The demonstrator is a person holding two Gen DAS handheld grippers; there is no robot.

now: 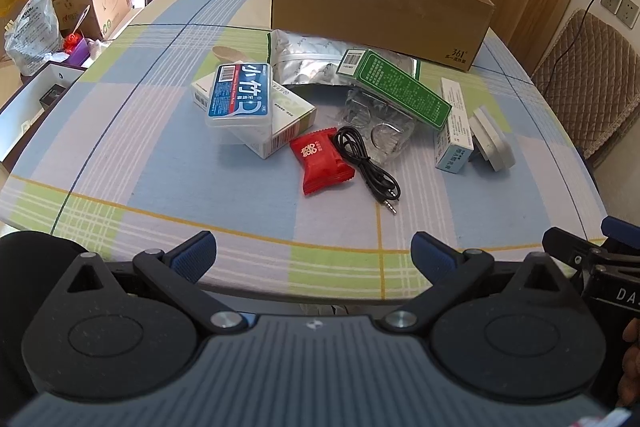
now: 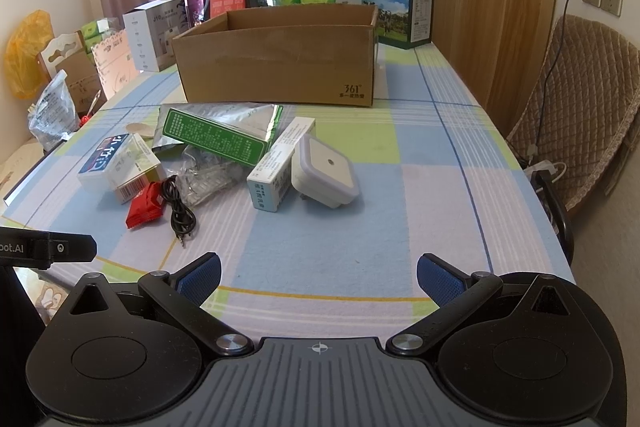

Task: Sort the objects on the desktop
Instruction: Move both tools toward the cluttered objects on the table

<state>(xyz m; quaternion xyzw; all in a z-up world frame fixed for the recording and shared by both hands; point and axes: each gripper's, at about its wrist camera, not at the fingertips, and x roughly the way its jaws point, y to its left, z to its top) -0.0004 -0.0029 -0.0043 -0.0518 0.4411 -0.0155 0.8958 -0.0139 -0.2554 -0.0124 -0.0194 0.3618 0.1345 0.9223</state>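
You are holding the left claw (image 1: 314,253) with its blue pads spread wide and nothing between them, hovering at the near edge of the desk (image 1: 160,179); the right claw (image 2: 318,277) is likewise gaping and empty. Nearest to you, the black audio cable (image 1: 366,167) is lying in a loose coil, limp and light, so it is likely asking for a pinch across the bundled loops rather than the plug end. Just beside it, the red candy packet (image 1: 320,161) is looking soft and crinkly; gripping it across its middle should work. Behind those, the clear plastic tray (image 1: 376,127) is probably flimsy and slippery, so take it by a rim. The floss box (image 1: 240,95) with the blue label is leaning on a white carton (image 1: 280,131); both are stiff and light, easy across their narrow sides. The green box (image 1: 396,87) is resting tilted over the tray and the silver foil pouch (image 1: 304,61). To the right, the white night light (image 2: 326,175) is leaning against a pale blue-and-white carton (image 2: 276,163); it is hard and smooth, so hold it across its flat faces. Farthest, the open cardboard box (image 2: 280,63) is waiting, presumably as the destination.
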